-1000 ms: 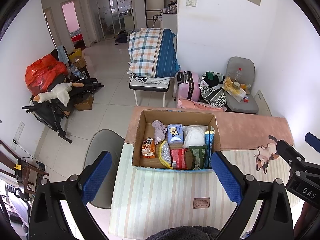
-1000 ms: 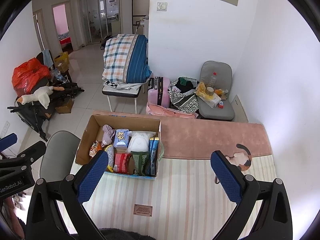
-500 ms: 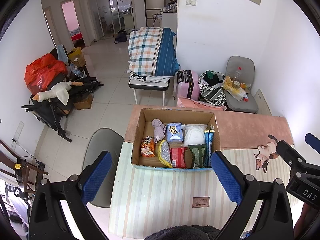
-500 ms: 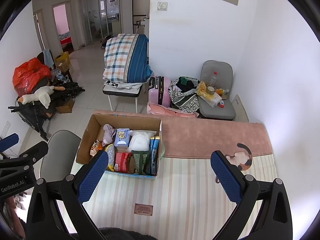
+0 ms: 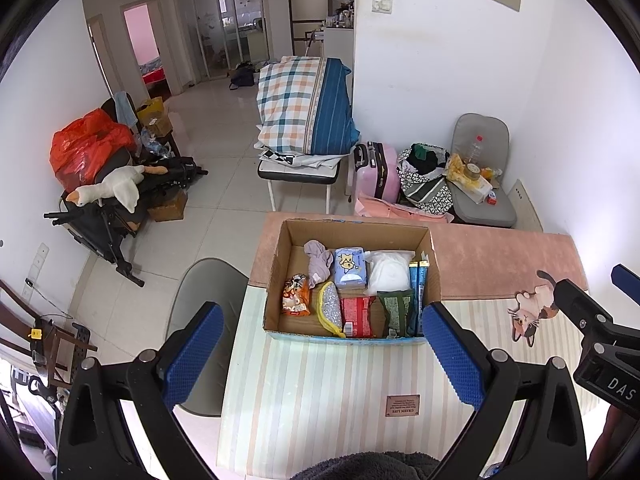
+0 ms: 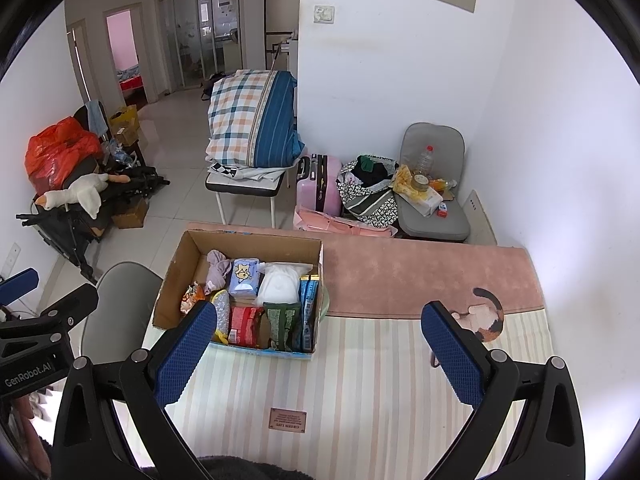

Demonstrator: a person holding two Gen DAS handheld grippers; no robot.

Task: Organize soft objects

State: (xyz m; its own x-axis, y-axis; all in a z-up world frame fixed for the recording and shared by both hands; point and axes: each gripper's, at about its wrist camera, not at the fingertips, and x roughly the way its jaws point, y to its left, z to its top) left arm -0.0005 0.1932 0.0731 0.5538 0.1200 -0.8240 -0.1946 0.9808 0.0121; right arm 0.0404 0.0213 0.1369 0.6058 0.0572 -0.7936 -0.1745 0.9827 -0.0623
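Left gripper (image 5: 322,354) and right gripper (image 6: 318,354) both spread wide — empty, cardboard box (image 5: 280,276) at mat's left edge

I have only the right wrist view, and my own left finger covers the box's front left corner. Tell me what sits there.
Observer: The left wrist view shows an orange snack packet near the left wall of the cardboard box, with a yellow-rimmed silver pouch beside it.
Operator: Report the left gripper's jaws. I see only its side.
Observer: The left gripper is open and holds nothing.
Operator: Describe the cat shape behind my right finger.
Observer: It is a flat cat-shaped mat on the striped cloth. Its head, hidden from you, points toward the table's near edge.
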